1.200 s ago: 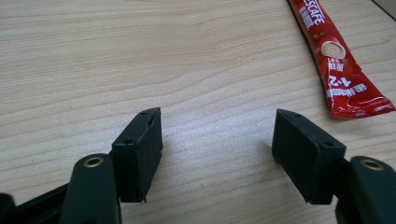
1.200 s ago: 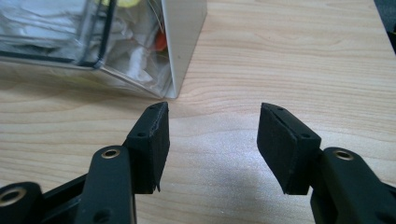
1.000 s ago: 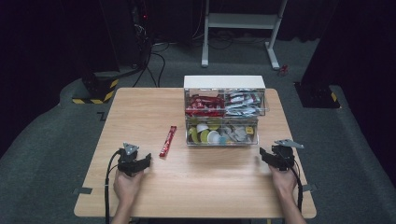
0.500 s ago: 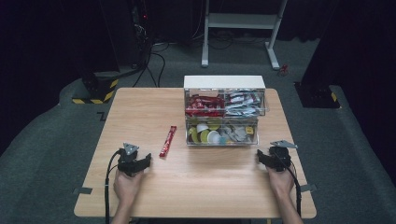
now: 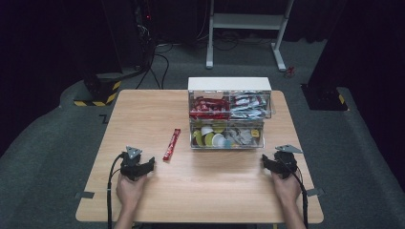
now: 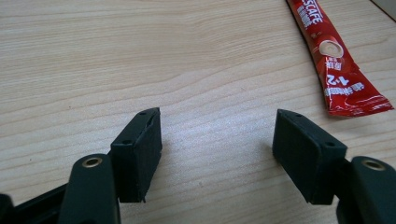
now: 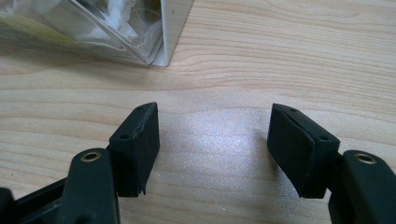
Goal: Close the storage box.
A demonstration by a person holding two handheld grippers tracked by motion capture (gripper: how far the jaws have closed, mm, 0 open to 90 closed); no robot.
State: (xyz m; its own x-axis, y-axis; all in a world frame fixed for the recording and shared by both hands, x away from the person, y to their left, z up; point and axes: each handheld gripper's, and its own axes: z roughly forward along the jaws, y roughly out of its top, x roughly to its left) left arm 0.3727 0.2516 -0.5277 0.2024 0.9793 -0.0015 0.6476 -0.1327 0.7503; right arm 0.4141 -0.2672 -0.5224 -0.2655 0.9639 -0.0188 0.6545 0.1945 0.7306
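A red coffee-mix stick point(image 5: 171, 144) lies flat on the wooden table point(image 5: 200, 176), left of a clear drawer box point(image 5: 229, 113). My left gripper point(image 5: 149, 162) rests low at the table's front left, open, with bare wood between its jaws; the red stick point(image 6: 337, 65) lies ahead and to the right of it. My right gripper point(image 5: 264, 161) sits at the front right, just below the box's right corner point(image 7: 161, 58). Its jaws have just been opening and stand wide with nothing between them point(image 7: 212, 140).
The drawer box holds red and silver sachets above and round capsules point(image 5: 215, 137) below. Beyond the table stand a white frame point(image 5: 246, 28) and black-and-yellow floor blocks point(image 5: 95, 93). Cables trail from both grippers toward the front edge.
My right gripper has shifted slightly left toward the box's front corner. The left gripper and the red stick have stayed where they were.
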